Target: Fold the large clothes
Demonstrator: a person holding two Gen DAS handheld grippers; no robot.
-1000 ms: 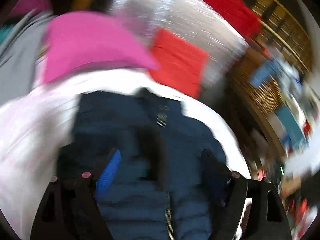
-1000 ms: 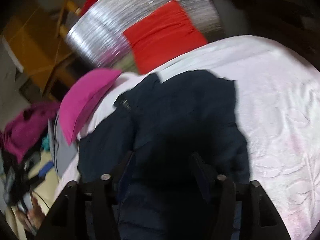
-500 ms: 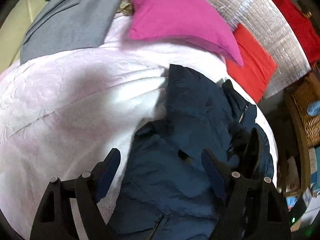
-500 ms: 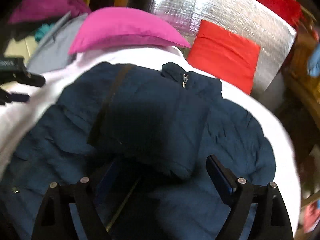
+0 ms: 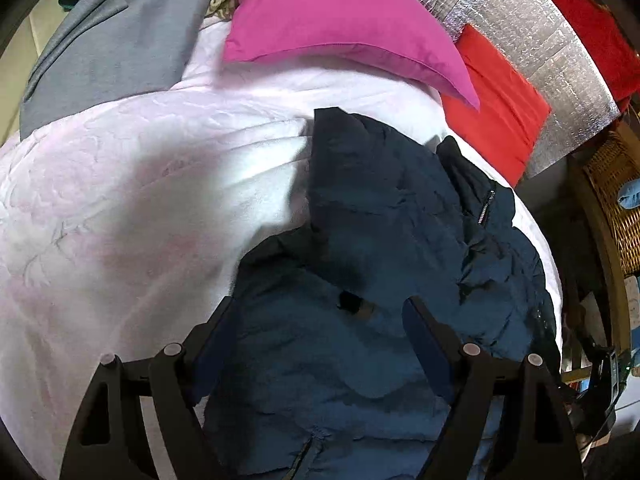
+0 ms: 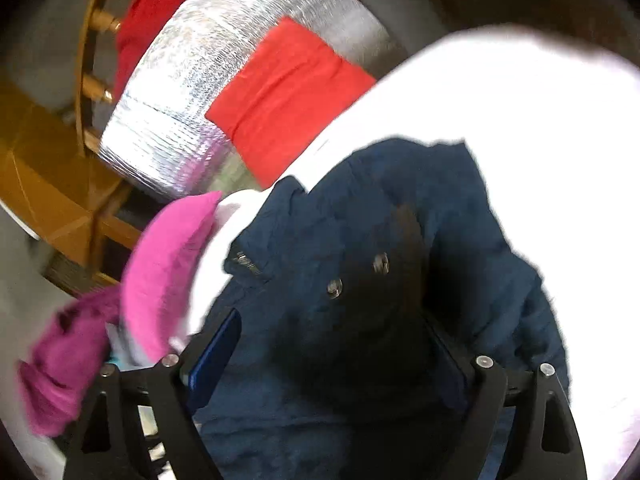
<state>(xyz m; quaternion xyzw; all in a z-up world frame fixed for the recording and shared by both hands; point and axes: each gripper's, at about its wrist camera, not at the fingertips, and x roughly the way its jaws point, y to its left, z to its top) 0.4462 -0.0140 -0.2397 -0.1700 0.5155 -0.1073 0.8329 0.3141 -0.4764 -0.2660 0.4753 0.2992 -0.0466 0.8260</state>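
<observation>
Jacket axis: the navy jacket [image 5: 384,264] is laid lengthwise from the near edge of the left wrist view up toward the far right, its collar and zip end [image 5: 486,206] pointing at the red cushion [image 5: 496,104].
Jacket place: it is spread on the pale pink bedspread [image 5: 120,208], on the bed's right part, with the collar near the pink pillow [image 5: 344,20] but apart from it.
Jacket look: dark blue, quilted and puffy, creased; one sleeve is folded across the body, its cuff opening seen near the middle; two metal snaps [image 6: 334,289] are seen in the right wrist view, which is blurred.
Left gripper: the left gripper [image 5: 316,344] is held low over the jacket's lower half, tilted steeply downward; the jaws are spread wide on either side of the fabric, with no pad seen pressing on it.
Right gripper: the right gripper [image 6: 332,352] is angled down over the jacket from the other side, rolled to one side; its jaws have just been opening and are now wide, dark fabric lying between them without being pinched.
Surroundings: a grey garment [image 5: 112,48] is draped at the far left of the bed; a silver quilted panel [image 6: 208,92] is set behind the red cushion.
</observation>
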